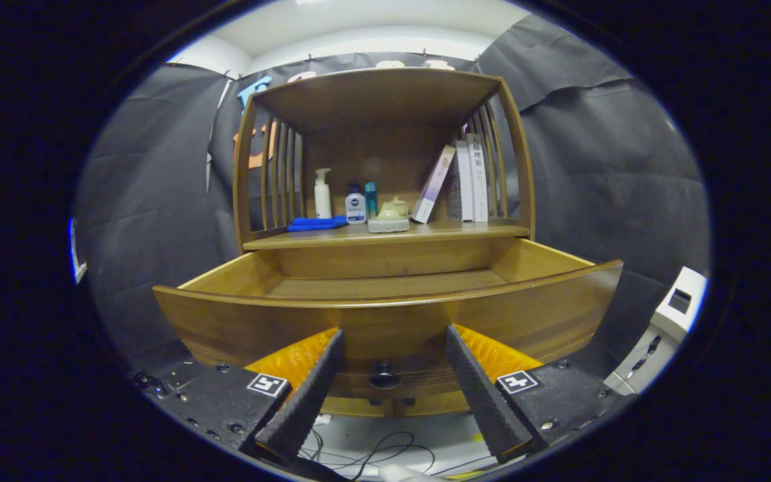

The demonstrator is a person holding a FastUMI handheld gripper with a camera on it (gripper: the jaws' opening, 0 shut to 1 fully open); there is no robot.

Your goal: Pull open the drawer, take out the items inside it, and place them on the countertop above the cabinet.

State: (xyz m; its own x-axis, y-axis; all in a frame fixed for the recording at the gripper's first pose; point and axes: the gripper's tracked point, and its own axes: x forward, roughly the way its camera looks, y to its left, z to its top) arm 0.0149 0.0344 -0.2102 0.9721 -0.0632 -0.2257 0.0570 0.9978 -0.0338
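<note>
The drawer [385,314] and cabinet [385,100] are showing smooth, satin wood. The knob [384,376] is looking glossy. The gripper [392,348], spread wide, is showing ribbed, matt fingers [312,388].

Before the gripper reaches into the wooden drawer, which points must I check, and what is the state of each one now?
1. Wooden drawer pulled open: ok.
2. Gripper fingers apart, ready to grasp: ok.
3. Small dark round knob released; it sits between the fingers, neither pressing it: ok.
4. Items visible inside the drawer: cannot tell; its front panel hides most of the floor, and the visible part looks bare.
5. Free space on the wooden countertop: ok, between the pale green teapot and the leaning books.
</note>
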